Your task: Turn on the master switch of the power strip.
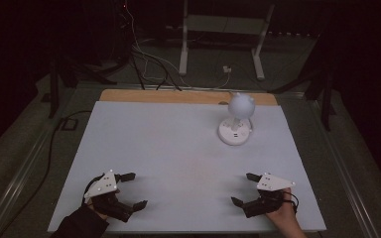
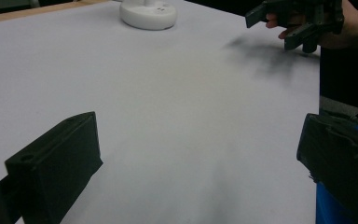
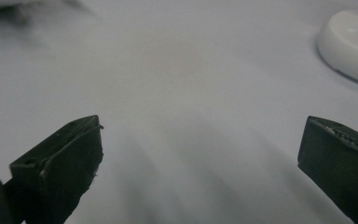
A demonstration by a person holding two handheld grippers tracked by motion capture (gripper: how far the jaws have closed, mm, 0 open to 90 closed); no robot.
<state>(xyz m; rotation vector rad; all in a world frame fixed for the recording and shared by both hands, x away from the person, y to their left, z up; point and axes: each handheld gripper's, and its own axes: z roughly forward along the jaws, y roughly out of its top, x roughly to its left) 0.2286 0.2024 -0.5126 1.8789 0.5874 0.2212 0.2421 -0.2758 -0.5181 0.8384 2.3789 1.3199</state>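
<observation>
A small white desk lamp (image 1: 237, 119) with a round head and a disc base stands on the white table top (image 1: 178, 148) at the back right. Its base (image 2: 148, 14) lies far ahead in the left gripper view and at the upper right edge (image 3: 352, 44) in the right gripper view. My left gripper (image 1: 134, 190) rests near the front left edge, jaws wide apart, nothing between them. My right gripper (image 1: 243, 189) sits near the front right edge, also wide open and empty. The right gripper (image 2: 279, 25) and its hand appear across the table in the left gripper view.
A wooden strip (image 1: 178, 96) runs along the table's far edge. Beyond it stand white frame legs (image 1: 218, 44) and loose cables (image 1: 149, 64) on the floor. A black cable (image 1: 54, 144) trails down the left side. The room around is dark.
</observation>
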